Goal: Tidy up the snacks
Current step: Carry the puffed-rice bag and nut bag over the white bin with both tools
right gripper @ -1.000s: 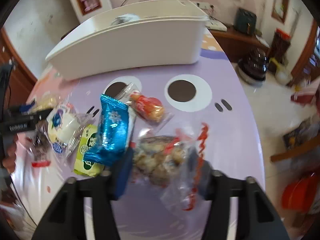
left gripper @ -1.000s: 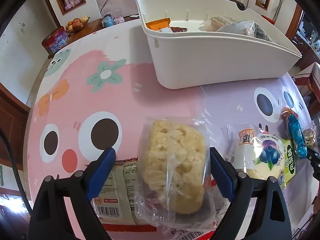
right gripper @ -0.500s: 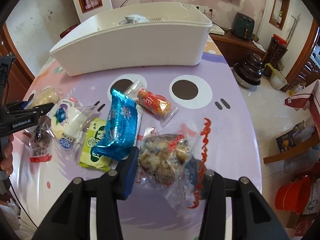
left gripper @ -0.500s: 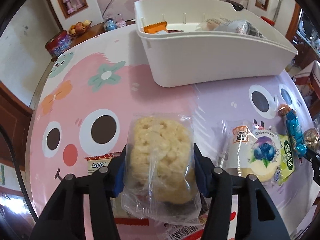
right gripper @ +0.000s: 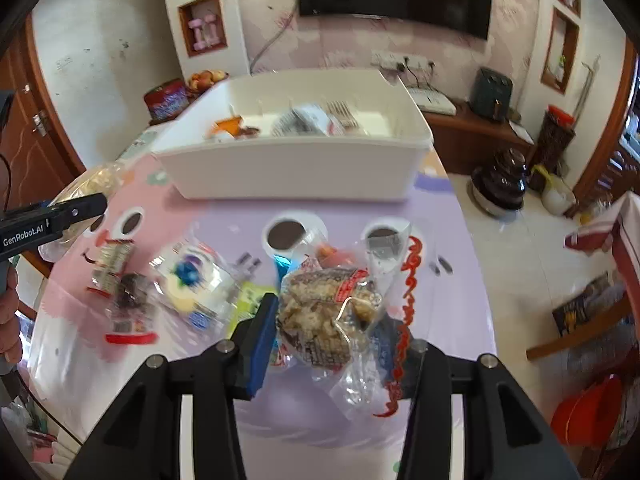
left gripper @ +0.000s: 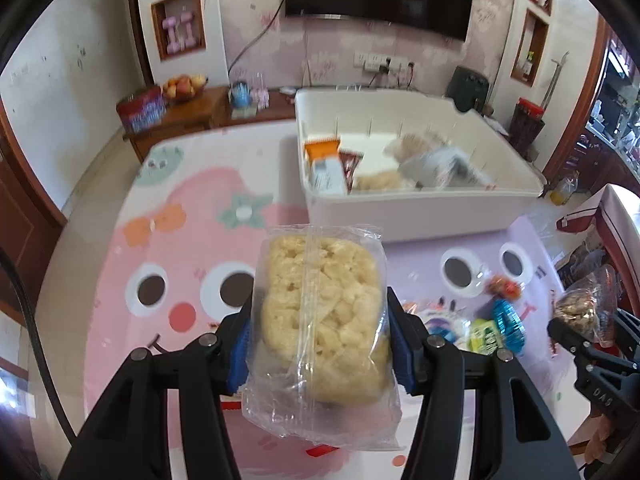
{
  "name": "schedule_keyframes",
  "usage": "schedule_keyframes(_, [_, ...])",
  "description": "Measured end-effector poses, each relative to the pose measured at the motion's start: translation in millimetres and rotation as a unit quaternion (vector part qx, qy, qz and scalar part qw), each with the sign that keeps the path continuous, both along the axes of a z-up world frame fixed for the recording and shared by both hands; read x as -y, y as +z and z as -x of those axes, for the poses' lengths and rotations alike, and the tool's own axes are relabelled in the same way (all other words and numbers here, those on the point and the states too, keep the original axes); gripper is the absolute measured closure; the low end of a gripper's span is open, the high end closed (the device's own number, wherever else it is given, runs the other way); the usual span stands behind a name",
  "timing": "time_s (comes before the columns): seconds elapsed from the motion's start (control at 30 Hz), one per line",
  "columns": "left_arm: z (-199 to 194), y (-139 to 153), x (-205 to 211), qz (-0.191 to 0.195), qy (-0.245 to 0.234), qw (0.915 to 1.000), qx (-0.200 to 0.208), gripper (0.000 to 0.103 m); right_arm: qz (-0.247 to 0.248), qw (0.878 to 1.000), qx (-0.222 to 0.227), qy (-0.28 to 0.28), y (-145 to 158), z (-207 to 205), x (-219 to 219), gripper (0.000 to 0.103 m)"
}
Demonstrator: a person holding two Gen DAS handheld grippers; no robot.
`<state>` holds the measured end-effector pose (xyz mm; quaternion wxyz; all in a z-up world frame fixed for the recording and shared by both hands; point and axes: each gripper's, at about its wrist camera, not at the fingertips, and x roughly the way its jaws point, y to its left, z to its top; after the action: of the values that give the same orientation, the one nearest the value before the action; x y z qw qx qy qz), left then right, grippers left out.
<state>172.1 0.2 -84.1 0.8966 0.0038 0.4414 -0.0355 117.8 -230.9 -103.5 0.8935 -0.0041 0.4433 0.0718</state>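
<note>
My left gripper [left gripper: 320, 346] is shut on a clear packet of yellow puffed rice cake [left gripper: 322, 316] and holds it above the table. My right gripper [right gripper: 332, 332] is shut on a clear bag of brown nut brittle [right gripper: 324, 320] with a red-printed edge, also lifted; it shows at the right of the left wrist view [left gripper: 588, 312]. The white bin [left gripper: 420, 208] stands behind, holding several snacks [left gripper: 332, 168]; it also shows in the right wrist view [right gripper: 296, 168]. Loose snacks lie on the table: a blueberry cake packet [right gripper: 188, 280], a blue wrapper [left gripper: 506, 328], a green packet [left gripper: 482, 336].
The round table has a pink and purple cartoon cloth [left gripper: 172, 264]. A red-edged packet [right gripper: 124, 312] lies at the table's left. A wooden sideboard with a fruit bowl [left gripper: 184, 86] and a red tin [left gripper: 142, 114] stands behind. Chairs and a red bucket [right gripper: 588, 408] are at the right.
Both grippers have lifted their packets up off the table and tilted toward the bin. The left gripper closed on the rice cake about a second ago.
</note>
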Motion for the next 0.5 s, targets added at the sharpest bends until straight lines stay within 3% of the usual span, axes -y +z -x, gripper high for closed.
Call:
schedule_keyframes(0.17, [-4.0, 27.6, 9.0, -0.004, -0.001, 0.9999, 0.014, 0.048, -0.004, 0.999, 0.035, 0.004, 31.4, -4.7, -9.1, 0.059])
schedule_keyframes(0.5, [-38.7, 76.6, 18.3, -0.021, -0.007, 0.9985, 0.051, 0.048, -0.003, 0.996, 0.092, 0.003, 110.1, -53.4, -17.9, 0.059])
